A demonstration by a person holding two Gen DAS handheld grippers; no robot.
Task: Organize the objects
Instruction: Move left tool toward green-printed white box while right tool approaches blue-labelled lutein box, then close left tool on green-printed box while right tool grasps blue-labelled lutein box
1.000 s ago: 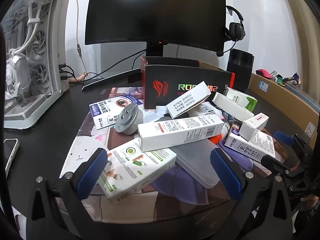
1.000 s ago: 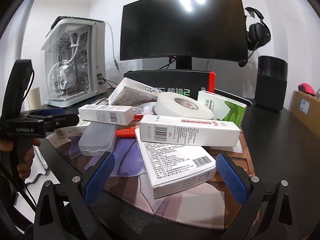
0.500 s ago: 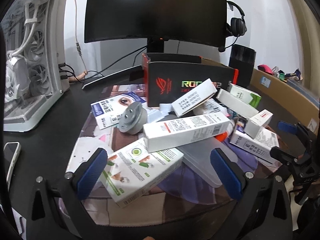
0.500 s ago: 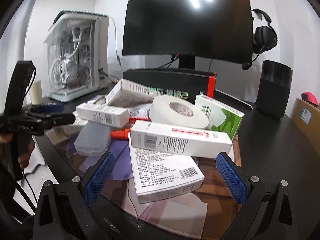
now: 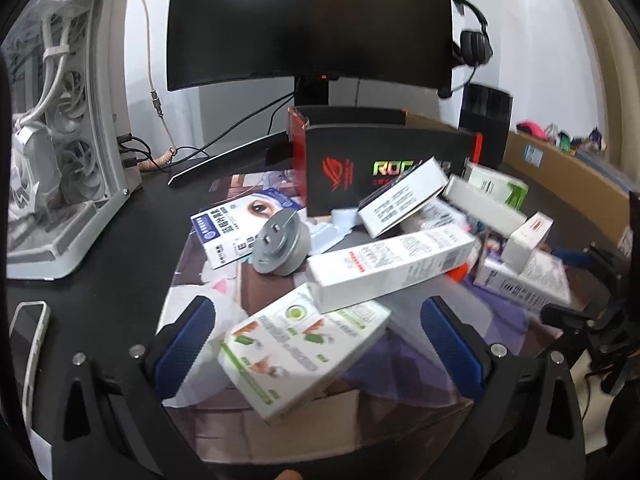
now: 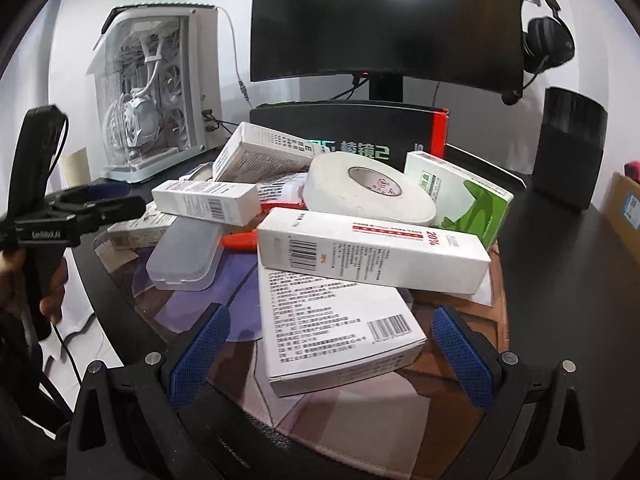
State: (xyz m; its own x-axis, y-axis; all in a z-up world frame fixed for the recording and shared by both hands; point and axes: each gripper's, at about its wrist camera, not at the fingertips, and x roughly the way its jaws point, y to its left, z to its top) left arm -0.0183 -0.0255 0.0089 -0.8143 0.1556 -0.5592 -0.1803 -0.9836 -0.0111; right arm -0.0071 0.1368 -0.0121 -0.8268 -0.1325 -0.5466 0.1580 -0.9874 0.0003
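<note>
A heap of small boxes lies on a printed desk mat (image 5: 208,308). My left gripper (image 5: 316,344) is open, and a white-and-green box (image 5: 304,344) lies low between its blue pads. Behind that box rest a long white box (image 5: 392,262) and a grey round plug adapter (image 5: 282,246). My right gripper (image 6: 332,354) is open over a flat white box with a barcode (image 6: 336,320). On top of it lies a long white box marked 20% (image 6: 372,250). A white tape roll (image 6: 368,188) and a clear plastic case (image 6: 186,254) sit further in.
A black and red ROG box (image 5: 384,168) stands behind the heap, under a dark monitor (image 5: 308,20). A white PC case (image 5: 60,128) is at the left, a phone (image 5: 28,332) near the desk edge, and a black cylinder (image 6: 568,152) at the right. A hand (image 6: 52,280) holds the left gripper (image 6: 92,208).
Both grippers have moved in toward the heap. The white-and-green box and the flat barcode box now sit larger and more centred between their fingers. Nothing was taken hold of.
</note>
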